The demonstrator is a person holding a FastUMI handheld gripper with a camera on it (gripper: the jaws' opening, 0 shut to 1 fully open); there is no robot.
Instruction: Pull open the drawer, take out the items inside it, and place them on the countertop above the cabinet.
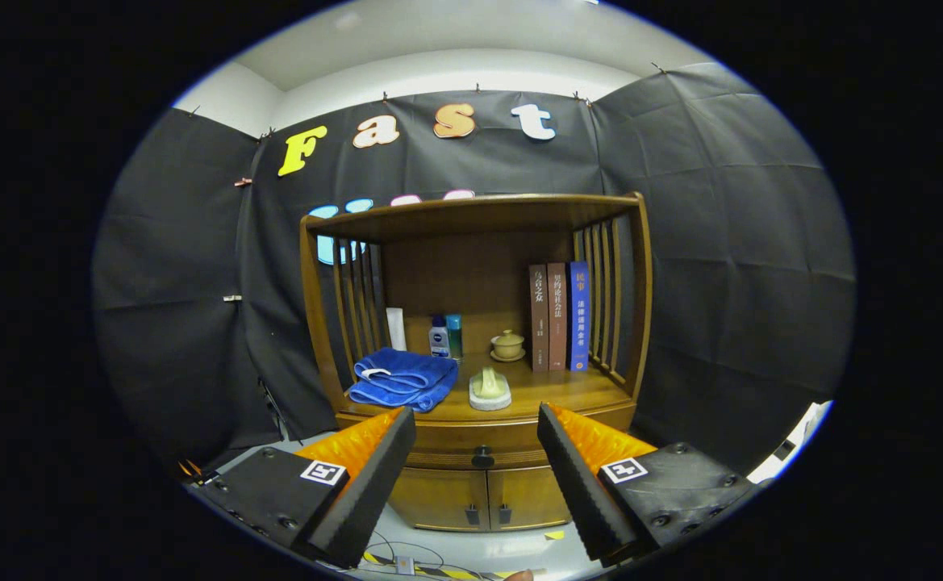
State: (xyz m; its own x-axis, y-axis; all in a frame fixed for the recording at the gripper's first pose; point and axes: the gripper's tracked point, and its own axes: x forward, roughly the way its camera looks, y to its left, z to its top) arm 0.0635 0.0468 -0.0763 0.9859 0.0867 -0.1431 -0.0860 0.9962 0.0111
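Note:
A wooden cabinet (479,484) stands ahead against the black cloth wall. Its drawer (447,452) is closed, with a dark round knob (482,457) in the middle of its front. The knob lies between and beyond my fingers. My gripper (477,428) is open, with nothing between its fingers, and hangs some way in front of the drawer. The countertop (568,387) above the drawer carries a folded blue towel (401,379) at its left and a small pale brush-like item (490,390) in the middle. What lies inside the drawer is hidden.
At the back of the countertop stand three upright books (560,315), a small lidded cup (507,345), two bottles (444,336) and a white tube (395,328). Slatted side rails and a top board enclose the shelf. Two small doors (479,499) sit under the drawer. Cables lie on the floor.

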